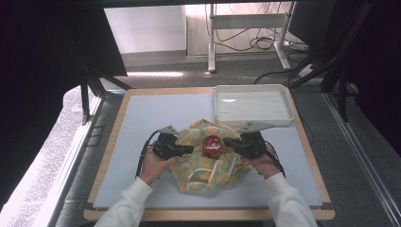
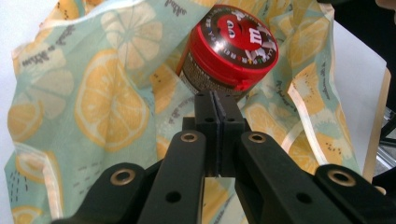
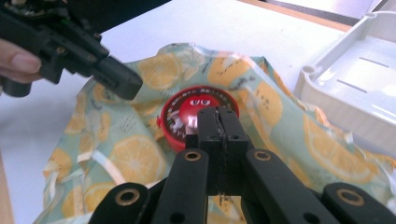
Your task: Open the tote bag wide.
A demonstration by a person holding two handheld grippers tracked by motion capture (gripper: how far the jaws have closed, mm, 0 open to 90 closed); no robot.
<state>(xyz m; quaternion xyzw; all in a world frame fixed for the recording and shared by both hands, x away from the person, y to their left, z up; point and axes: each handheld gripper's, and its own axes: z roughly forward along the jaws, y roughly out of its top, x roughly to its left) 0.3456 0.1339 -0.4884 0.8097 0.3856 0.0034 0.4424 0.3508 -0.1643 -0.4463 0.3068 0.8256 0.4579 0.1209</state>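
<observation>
Jaws of left gripper (image 2: 215, 100) and right gripper (image 3: 218, 119) clenched (nothing between), flanking red-lidded jar (image 1: 211, 145) on lemon-print cloth (image 1: 198, 163).

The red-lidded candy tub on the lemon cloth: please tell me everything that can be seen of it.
The candy tub is a short round container with a glossy red plastic lid printed with a red cartoon candy face and a ring of small lettering; its wall below looks dark brown. The lid is on. It stands tilted in the folds of the lemon-print cloth, near the cloth's middle. The left gripper and right gripper, jaws together, sit close on either side; whether they touch it is unclear.
</observation>
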